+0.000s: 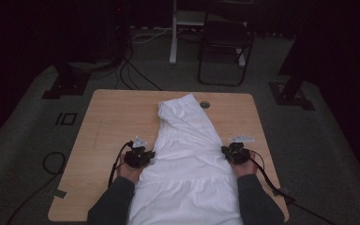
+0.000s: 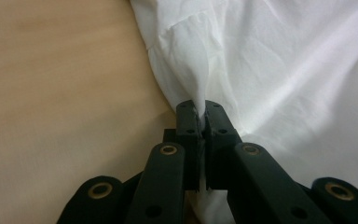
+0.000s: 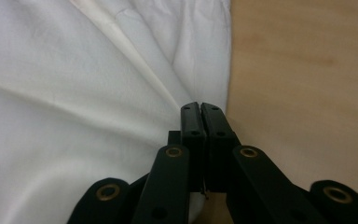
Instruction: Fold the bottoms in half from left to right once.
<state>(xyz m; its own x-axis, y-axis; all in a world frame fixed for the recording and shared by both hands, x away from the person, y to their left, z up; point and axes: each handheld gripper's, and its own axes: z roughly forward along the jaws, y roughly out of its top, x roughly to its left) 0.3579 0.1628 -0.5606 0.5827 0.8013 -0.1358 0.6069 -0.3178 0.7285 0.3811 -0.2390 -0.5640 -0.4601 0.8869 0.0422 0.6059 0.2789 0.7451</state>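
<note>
Plain white garment on light wooden table.

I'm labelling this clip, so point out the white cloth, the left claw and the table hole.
Cloth (image 1: 187, 140), high view, its middle.
Left claw (image 2: 201, 114), left gripper view, between its tips.
Hole (image 1: 205, 104), high view, its centre.

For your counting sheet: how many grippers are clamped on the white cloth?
2. The left gripper pinches the cloth at its left edge; the right gripper pinches its right edge.
</note>
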